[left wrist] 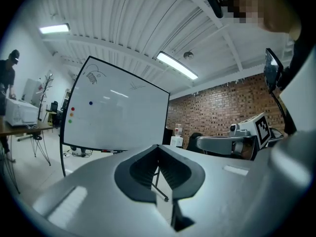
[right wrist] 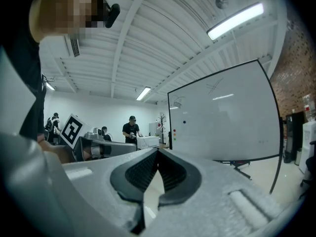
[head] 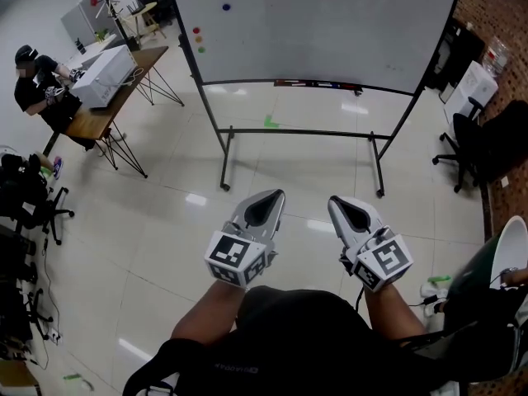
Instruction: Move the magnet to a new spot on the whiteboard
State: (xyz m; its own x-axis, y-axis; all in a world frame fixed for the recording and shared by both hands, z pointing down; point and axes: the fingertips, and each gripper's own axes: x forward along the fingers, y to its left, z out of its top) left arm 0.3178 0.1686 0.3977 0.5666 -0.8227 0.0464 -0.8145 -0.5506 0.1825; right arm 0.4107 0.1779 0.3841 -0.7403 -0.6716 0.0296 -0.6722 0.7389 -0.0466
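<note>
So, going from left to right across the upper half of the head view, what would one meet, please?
Seated person → white box → column of three magnets → blue magnet → black office chair.

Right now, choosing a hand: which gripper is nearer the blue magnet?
Left. Both are well short of the whiteboard; left gripper sits slightly right of the blue magnet, right gripper farther right.

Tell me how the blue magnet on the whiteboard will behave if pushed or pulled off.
The blue magnet looks small and round, so probably light and rigid. It clings to the upright whiteboard, so a push likely slides it; pulling should meet brief resistance.
</note>
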